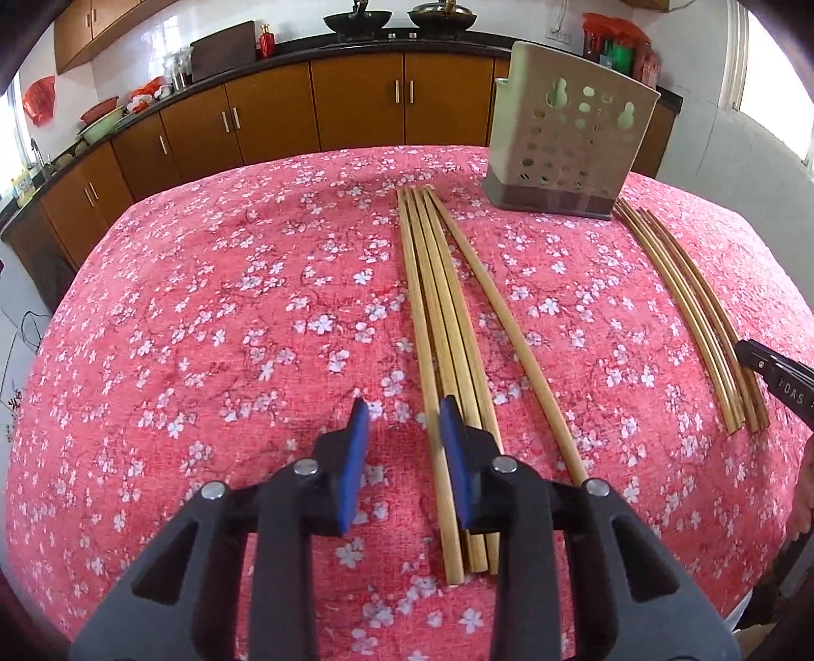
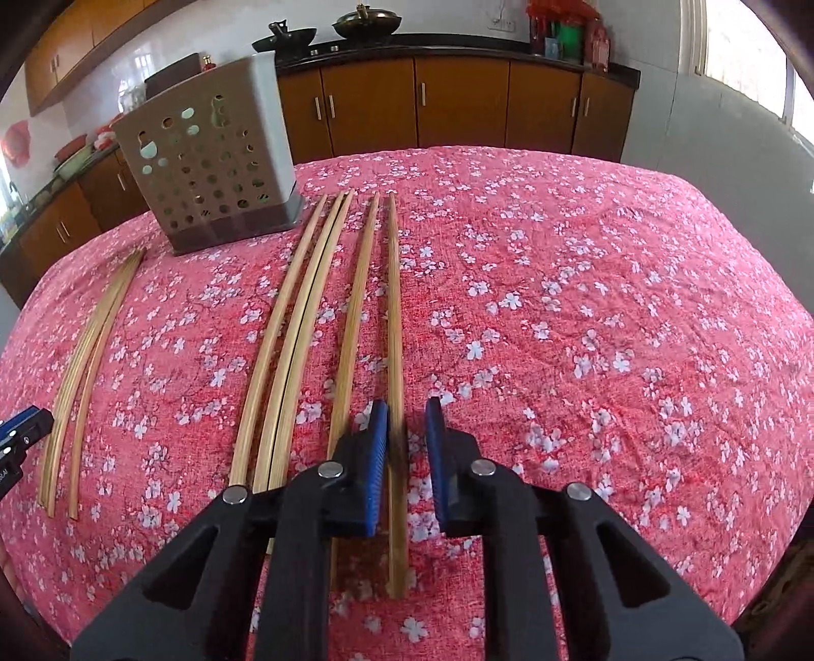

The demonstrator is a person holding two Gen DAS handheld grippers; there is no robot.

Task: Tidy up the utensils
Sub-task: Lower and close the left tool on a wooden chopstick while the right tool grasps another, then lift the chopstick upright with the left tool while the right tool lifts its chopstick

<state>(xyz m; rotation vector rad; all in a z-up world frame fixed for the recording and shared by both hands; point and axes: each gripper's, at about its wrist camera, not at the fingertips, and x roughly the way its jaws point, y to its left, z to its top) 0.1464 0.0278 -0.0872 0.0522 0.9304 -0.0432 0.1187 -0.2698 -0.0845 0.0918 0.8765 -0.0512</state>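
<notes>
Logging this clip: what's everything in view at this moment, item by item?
Tablecloth: one, pink with white blossoms, covering the table.
Chopstick holder: one, grey, perforated, upright at the far side of the table.
Left chopsticks: about five, bamboo, lying ahead of the left gripper.
Right chopsticks: five, bamboo, lying ahead of the right gripper.
Woks: two, black, on the stove behind.
Cabinets: a row, brown, under the counter.
Left gripper: one, black with blue pads, open at the leftmost chopstick.
Right gripper: one, same colours, astride the rightmost chopstick, not clamped.
</notes>
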